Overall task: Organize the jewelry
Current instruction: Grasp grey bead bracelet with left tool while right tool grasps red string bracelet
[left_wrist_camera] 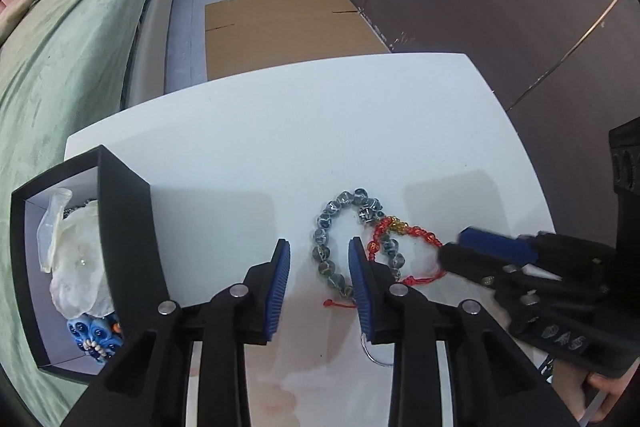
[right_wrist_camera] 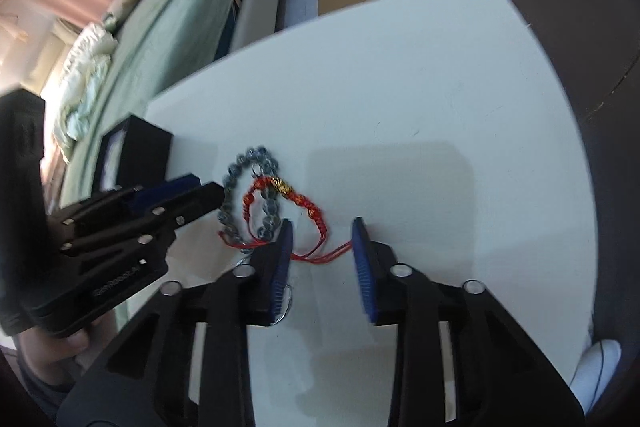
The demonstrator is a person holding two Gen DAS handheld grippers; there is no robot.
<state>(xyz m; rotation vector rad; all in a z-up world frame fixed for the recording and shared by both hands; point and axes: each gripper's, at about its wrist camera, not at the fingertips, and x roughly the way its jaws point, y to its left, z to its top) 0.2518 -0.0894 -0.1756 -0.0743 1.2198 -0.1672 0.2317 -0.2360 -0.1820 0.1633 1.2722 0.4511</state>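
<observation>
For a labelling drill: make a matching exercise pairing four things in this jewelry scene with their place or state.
Things:
1. grey-blue beaded bracelet
2. red braided cord bracelet
3. black open-topped box
4. left gripper

Places or states:
A. at the white table's left edge, holding jewelry
B. open, empty
C. lying across the beads
D. loop flat on the table

Pairs: 1-D, 2-C, 3-A, 4-B

Clearance, for you: the white table [left_wrist_camera: 320,131] lies bare beyond the tangled bead bracelet [left_wrist_camera: 326,227] and red cord bracelet [left_wrist_camera: 404,231] — open passage ahead and to your right. Obstacles: the black box [left_wrist_camera: 124,227] stands at the left edge, just beside the left gripper [left_wrist_camera: 319,247]; the right gripper [right_wrist_camera: 323,227] crowds the bracelets from the other side — little room between them.
</observation>
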